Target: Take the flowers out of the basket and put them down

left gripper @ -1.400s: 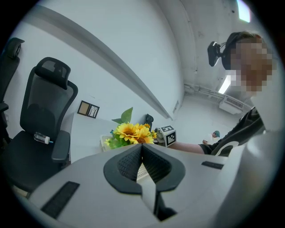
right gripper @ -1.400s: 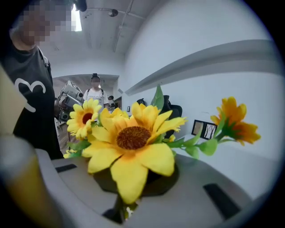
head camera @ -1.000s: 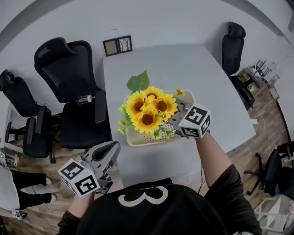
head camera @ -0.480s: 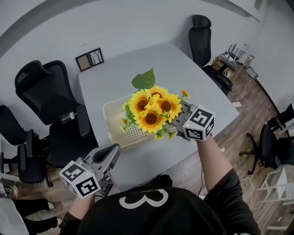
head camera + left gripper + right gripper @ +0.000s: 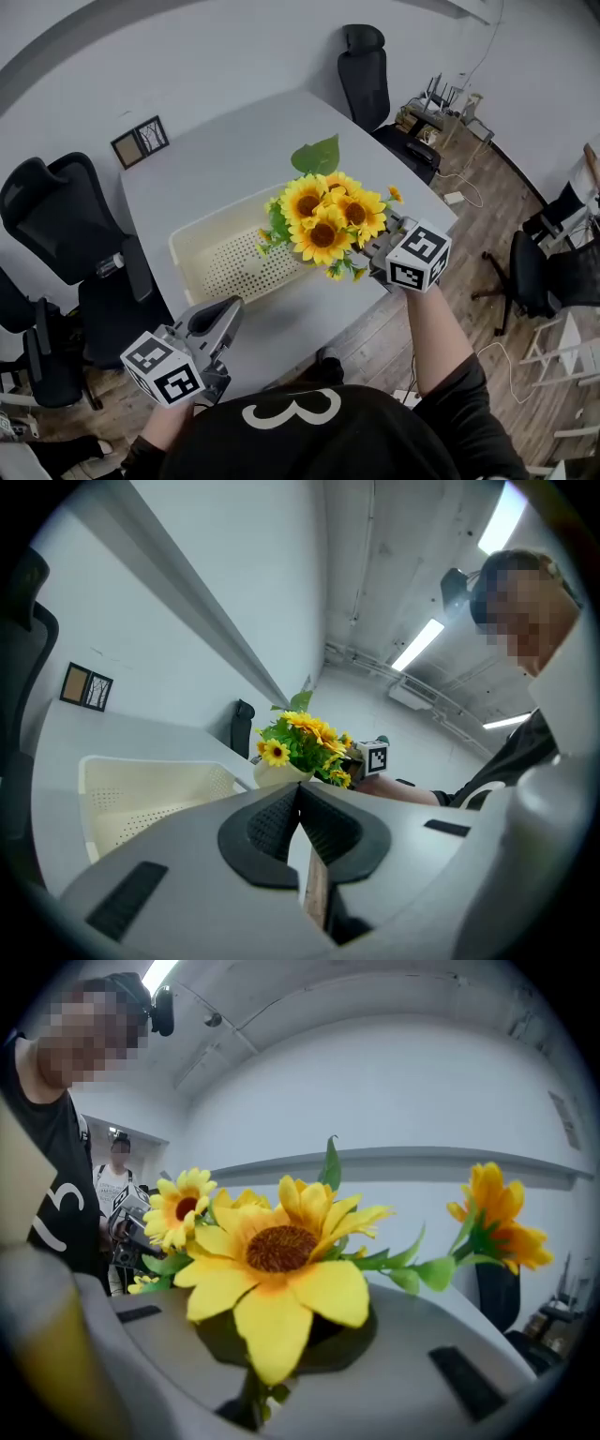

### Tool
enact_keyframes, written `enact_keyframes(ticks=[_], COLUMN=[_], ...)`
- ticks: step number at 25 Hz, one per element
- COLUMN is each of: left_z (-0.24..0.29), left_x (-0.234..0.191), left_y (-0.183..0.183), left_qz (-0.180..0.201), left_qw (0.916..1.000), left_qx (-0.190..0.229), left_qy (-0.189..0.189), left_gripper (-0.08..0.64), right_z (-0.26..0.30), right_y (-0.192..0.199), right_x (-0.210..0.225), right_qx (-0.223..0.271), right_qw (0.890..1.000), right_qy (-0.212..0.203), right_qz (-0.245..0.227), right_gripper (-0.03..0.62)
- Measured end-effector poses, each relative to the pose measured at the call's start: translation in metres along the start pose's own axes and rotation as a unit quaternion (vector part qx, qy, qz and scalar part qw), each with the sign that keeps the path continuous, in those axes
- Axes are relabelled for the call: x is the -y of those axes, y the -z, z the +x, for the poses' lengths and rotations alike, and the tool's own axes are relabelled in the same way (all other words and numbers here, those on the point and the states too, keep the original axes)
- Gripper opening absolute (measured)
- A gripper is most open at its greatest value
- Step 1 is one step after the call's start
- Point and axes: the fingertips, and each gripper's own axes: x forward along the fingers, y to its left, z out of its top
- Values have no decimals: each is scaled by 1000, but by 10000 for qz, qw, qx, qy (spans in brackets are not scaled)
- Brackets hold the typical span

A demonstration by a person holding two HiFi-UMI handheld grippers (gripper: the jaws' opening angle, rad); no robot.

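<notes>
Office room, wood floor, black chairs (image 5: 56,216) round a grey table (image 5: 234,159): that is your setting, and the work sits at your right gripper (image 5: 380,253). Its jaws are pinched nearly together on the stems of the flowers (image 5: 328,220), low down under the blooms, which keeps the sunflower heads and leaves from being crushed and lets the bunch stand upright above the grip. You hold the bunch raised above the right end of the basket (image 5: 234,267), by the table's near edge; whether it is wholly past the rim I cannot tell. The basket lies along that near edge with its perforated floor bare, so I judge the lifting-out done and the setting-down left. Bare tabletop lies beyond the basket towards the far edge and right corner, a sensible place to lower them; come down gently, since a top-heavy bunch may topple. Your left gripper (image 5: 228,311) hangs off the table's near left corner, jaws closed together on nothing, kept out of the way.
</notes>
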Motion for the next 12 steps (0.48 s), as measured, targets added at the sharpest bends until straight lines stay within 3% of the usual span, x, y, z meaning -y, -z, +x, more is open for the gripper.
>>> enact_keyframes(ticks=[4,12], left_z=[42,95], left_x=[20,14], left_y=[-1,3], left_qz=[9,-146], left_qw=[10000,9998], left_qx=[-45,-151], left_qy=[54,0], left_gripper=[12,12], right_z=[-44,-72], right_y=[5,36], right_x=[46,119], right_qx=[-9,-169], right_qw=[9996,9970], right_qy=[287,744], right_qz=[29,126], right_gripper=[40,40])
